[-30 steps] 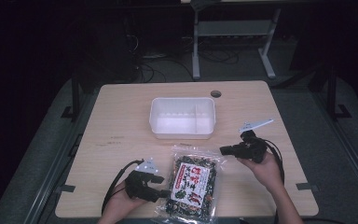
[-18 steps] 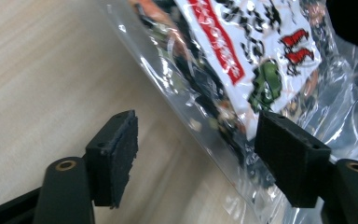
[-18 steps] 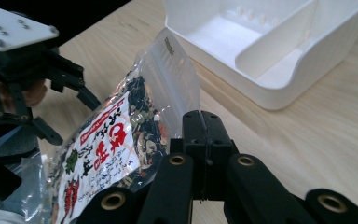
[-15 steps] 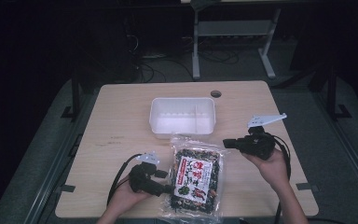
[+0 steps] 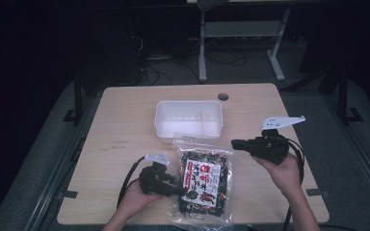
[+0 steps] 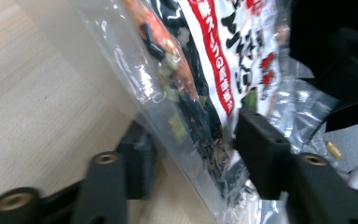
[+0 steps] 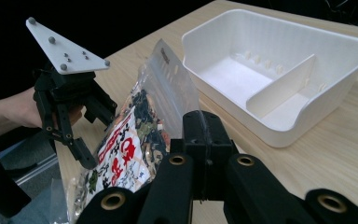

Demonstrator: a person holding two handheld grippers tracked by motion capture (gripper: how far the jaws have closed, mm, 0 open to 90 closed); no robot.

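Snack bag [image 5: 204,179] sits between closing left hand-held gripper [image 5: 177,189] jaws; right hand-held gripper [image 5: 235,143] clenched empty.

Right gripper [image 5: 237,143] lifted off bag [image 5: 203,179]; left gripper [image 5: 177,188] fingers closing around bag edge.

clear snack bag [image 5: 204,180] with red-white label lies flat near table's front edge.

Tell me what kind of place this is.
Probably a lab or workshop set up for recording: a bare wooden table in a dark room, loose cables on the floor behind it, and a metal stand beyond.
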